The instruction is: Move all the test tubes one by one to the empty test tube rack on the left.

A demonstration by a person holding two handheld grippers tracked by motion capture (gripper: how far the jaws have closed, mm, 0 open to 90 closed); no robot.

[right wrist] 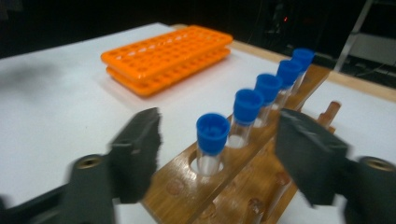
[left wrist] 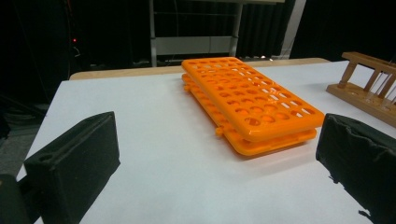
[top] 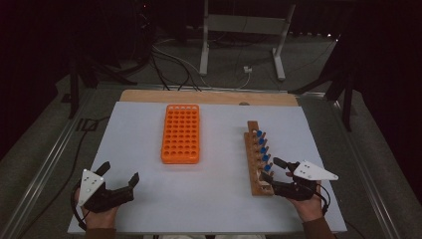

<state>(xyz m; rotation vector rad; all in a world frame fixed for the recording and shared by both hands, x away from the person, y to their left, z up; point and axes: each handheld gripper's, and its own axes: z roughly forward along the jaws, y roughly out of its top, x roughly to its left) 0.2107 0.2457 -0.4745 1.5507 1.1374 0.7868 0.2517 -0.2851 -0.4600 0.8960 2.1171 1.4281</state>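
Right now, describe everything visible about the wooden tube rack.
The wooden tube rack is a narrow, varnished brown stand with a top rail drilled with round holes, joined to a base by pegs. It lies lengthwise on the white table's right side. Five clear tubes with blue caps stand upright in its holes; the nearest holes look empty. The right gripper straddles its near end, jaws open around the nearest tube, not touching.

glossy orange plastic rack (left wrist: 252,105), varnished wooden stand (right wrist: 219,186), matt white tabletop (top: 139,129).
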